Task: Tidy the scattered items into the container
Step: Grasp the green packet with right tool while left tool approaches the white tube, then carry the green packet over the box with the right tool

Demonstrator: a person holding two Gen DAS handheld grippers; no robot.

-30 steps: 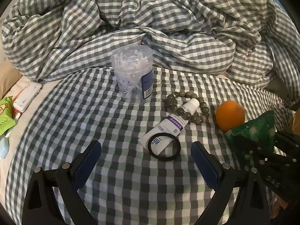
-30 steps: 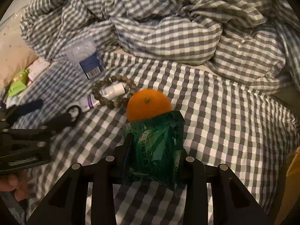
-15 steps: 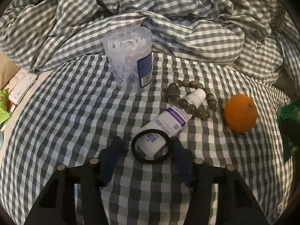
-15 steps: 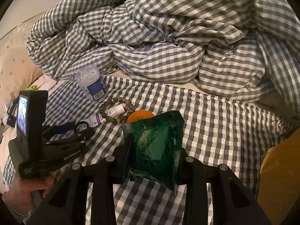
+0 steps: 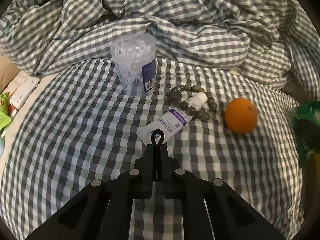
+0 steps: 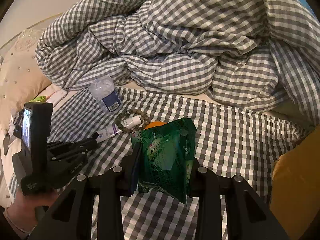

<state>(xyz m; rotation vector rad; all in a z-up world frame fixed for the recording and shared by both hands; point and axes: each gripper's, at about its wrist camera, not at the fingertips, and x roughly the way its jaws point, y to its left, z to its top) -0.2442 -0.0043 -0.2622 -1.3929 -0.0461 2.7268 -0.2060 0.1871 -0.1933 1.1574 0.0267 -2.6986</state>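
My left gripper (image 5: 157,150) is shut on a black hair tie (image 5: 157,138), squeezed flat between the fingers, just above the end of a white and purple tube (image 5: 170,121). A bead bracelet (image 5: 192,102) lies around the tube's cap. An orange (image 5: 241,115) sits to the right, and a clear jar of cotton swabs (image 5: 135,66) stands behind. My right gripper (image 6: 163,160) is shut on a green packet (image 6: 167,156), held above the bed. The left gripper (image 6: 92,140) also shows in the right wrist view, at the tube (image 6: 109,133).
A crumpled checked duvet (image 6: 180,50) is heaped behind the items. A beige pillow (image 6: 18,76) and small packets (image 5: 5,116) lie at the left. A yellow surface (image 6: 296,180) is at the right edge. The checked sheet (image 5: 70,140) covers the bed.
My left gripper has moved forward and shut on the hair tie, pinching it flat. My right gripper has lifted the green packet higher and back from the orange.
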